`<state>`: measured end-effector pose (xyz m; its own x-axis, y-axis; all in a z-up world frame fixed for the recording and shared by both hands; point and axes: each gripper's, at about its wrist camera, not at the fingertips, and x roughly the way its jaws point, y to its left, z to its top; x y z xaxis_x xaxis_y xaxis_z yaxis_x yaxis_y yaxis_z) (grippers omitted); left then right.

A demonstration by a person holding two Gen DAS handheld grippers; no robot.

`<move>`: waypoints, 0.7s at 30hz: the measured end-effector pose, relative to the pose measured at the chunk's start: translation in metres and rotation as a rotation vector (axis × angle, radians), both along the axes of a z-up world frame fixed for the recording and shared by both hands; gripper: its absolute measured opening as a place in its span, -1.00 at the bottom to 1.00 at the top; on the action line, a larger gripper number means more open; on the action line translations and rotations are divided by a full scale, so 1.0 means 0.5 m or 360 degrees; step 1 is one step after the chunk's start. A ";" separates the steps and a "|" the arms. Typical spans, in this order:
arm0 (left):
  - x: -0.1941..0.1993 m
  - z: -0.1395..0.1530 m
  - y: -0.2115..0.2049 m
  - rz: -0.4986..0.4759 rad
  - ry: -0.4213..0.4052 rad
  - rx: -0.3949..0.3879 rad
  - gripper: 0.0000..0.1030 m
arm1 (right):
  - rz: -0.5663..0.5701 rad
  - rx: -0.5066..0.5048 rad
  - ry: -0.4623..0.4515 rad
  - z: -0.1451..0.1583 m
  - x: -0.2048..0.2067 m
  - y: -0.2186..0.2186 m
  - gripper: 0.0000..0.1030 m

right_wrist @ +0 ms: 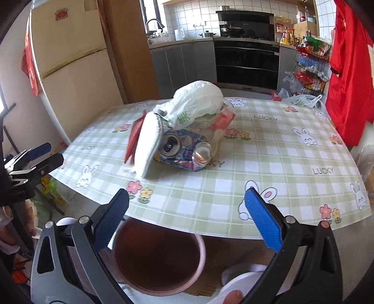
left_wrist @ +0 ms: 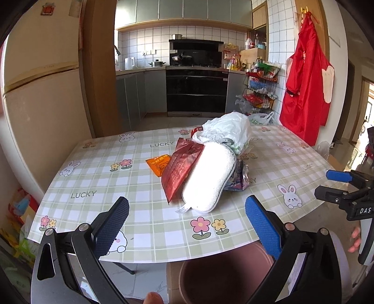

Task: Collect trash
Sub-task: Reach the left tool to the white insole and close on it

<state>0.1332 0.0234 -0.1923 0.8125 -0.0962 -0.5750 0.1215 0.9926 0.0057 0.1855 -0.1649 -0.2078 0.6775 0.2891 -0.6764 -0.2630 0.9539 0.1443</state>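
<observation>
A home kitchen with a dining table

Behind the table point(left_wrist: 98, 168), a black stove point(left_wrist: 196, 93) is sitting under tiled walls and cabinets point(left_wrist: 182, 9); a fridge point(left_wrist: 42, 93) is standing left of it, a red apron point(left_wrist: 306, 79) hanging right of it.

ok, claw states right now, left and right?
Left claw: open, holding nothing, short of the pile on the table.
Right claw: open, holding nothing, above the bin.

Daylit kitchen — white-tiled wall point(left_wrist: 187, 32) at frame top, black oven point(left_wrist: 196, 93) centre, grey cabinets point(left_wrist: 140, 93) beside it. Beige fridge point(left_wrist: 42, 98) at left, red apron point(left_wrist: 306, 84) hanging right — wire rack point(left_wrist: 261, 91) nearby.
</observation>
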 end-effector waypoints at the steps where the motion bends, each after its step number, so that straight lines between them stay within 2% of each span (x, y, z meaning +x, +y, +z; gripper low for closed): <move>1: 0.004 -0.006 -0.003 -0.0011 0.0004 0.0000 0.89 | -0.0018 0.0008 0.0003 -0.004 0.004 -0.006 0.89; 6: 0.036 -0.038 -0.033 -0.0050 0.0015 0.0046 0.89 | -0.0109 0.0123 0.0042 -0.023 0.032 -0.045 0.89; 13: 0.089 -0.089 -0.063 -0.0115 0.0076 0.0070 0.89 | -0.0175 0.0140 0.0081 -0.058 0.068 -0.076 0.89; 21: 0.167 -0.162 -0.143 -0.0163 0.0051 0.0312 0.89 | -0.0172 0.0168 0.0159 -0.104 0.113 -0.074 0.89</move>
<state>0.2164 -0.0479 -0.2735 0.7854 -0.0611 -0.6160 0.2247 0.9554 0.1918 0.2420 -0.2020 -0.2598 0.6394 0.2913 -0.7116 -0.1393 0.9540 0.2654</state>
